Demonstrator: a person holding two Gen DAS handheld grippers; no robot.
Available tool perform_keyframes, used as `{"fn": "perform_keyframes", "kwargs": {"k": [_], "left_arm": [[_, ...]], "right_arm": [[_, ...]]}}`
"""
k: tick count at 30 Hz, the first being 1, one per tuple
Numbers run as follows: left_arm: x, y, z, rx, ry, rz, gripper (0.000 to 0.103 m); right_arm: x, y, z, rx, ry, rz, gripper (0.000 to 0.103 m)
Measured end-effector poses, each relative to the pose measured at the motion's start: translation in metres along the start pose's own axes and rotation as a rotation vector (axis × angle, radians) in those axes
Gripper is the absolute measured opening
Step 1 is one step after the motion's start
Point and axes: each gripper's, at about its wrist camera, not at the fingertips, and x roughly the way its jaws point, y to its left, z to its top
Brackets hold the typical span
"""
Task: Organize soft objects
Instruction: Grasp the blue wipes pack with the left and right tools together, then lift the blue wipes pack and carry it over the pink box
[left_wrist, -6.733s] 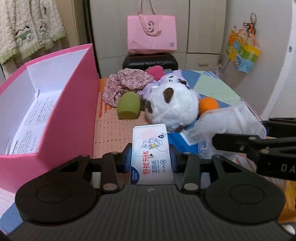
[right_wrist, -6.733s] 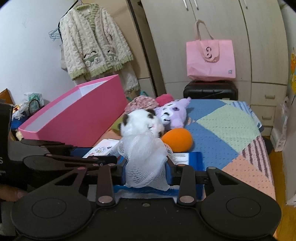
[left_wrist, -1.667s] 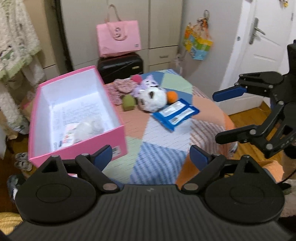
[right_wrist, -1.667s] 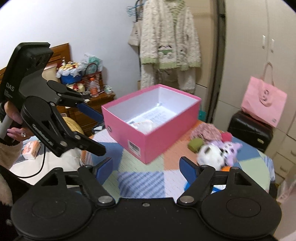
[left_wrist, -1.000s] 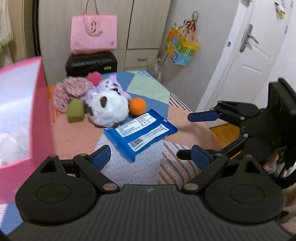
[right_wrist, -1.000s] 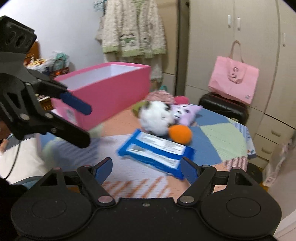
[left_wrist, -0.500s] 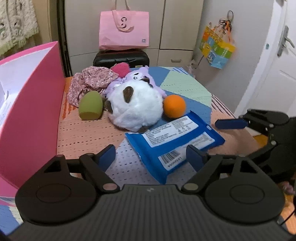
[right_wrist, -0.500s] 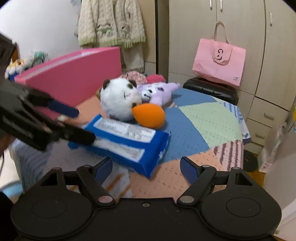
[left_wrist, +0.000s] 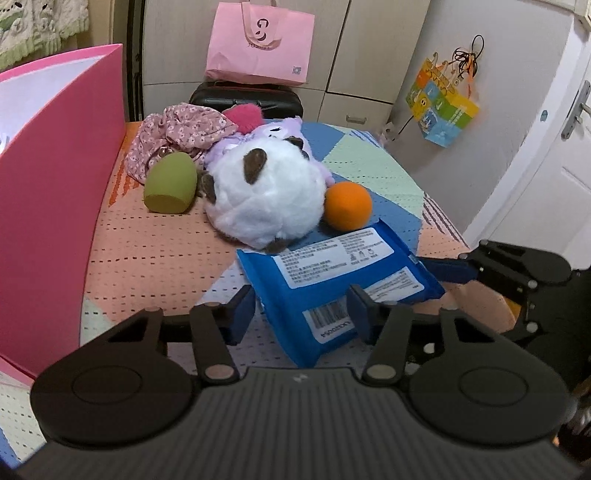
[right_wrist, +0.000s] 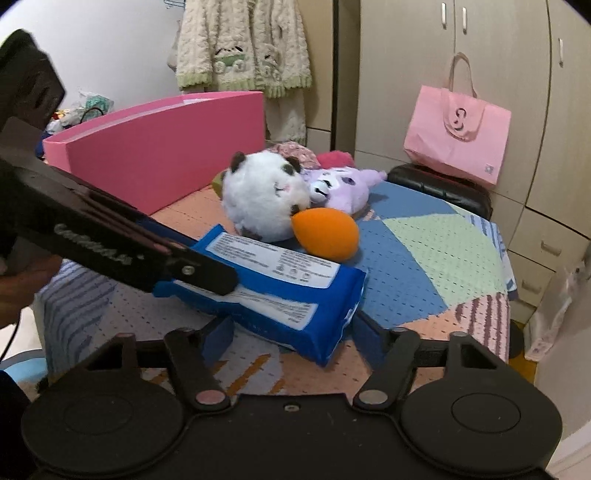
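A blue wet-wipes pack (left_wrist: 332, 280) lies on the patchwork table. My left gripper (left_wrist: 301, 314) is open with its fingers either side of the pack's near end. My right gripper (right_wrist: 291, 332) is open and straddles the pack's (right_wrist: 280, 291) other end; neither jaw is closed on it. Behind the pack lie a white panda plush (left_wrist: 266, 199), an orange sponge (left_wrist: 349, 206), a purple plush (left_wrist: 284, 129), a green sponge (left_wrist: 170, 184) and a floral cloth (left_wrist: 177, 129). The pink box (left_wrist: 55, 177) stands at the left.
A pink tote bag (left_wrist: 258, 44) sits on a black case (left_wrist: 243, 99) behind the table. Wardrobe doors (right_wrist: 480, 74) stand behind it, a white door (left_wrist: 554, 147) at the right. A knitted cardigan (right_wrist: 240, 44) hangs beyond the box. The table edge (right_wrist: 509, 295) is at the right.
Both grippers have come down and forward from above the box to the blue pack, and their open fingers now sit around its two ends.
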Motion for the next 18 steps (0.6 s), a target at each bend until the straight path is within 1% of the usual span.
{"fn": "perform_keyframes", "kwargs": {"k": [1,2,4,7,13,18], "left_arm": [[0.0,0.0,0.0,-0.007,-0.001,-0.006,0.044],[0.0,0.0,-0.001,-0.01,-0.003,-0.007,0.044],[0.0,-0.004,-0.002,0.006,-0.013,0.004,0.039],[-0.002,-0.01,-0.003,0.029,-0.018,0.006,0.036],[-0.008,-0.013,-0.004,0.044,0.001,-0.014,0.036],[-0.018,-0.016,-0.008,0.076,0.006,-0.005,0.036]], "right_arm": [[0.0,0.001,-0.001,0.005,-0.007,-0.002,0.071],[0.0,0.003,-0.002,0.012,-0.014,-0.005,0.068],[0.0,0.004,-0.004,0.031,-0.026,-0.009,0.064],[-0.004,0.014,-0.008,0.04,-0.051,-0.053,0.058],[-0.013,0.02,-0.013,0.09,-0.064,-0.074,0.056],[-0.017,0.026,-0.013,0.114,-0.059,-0.075,0.056]]}}
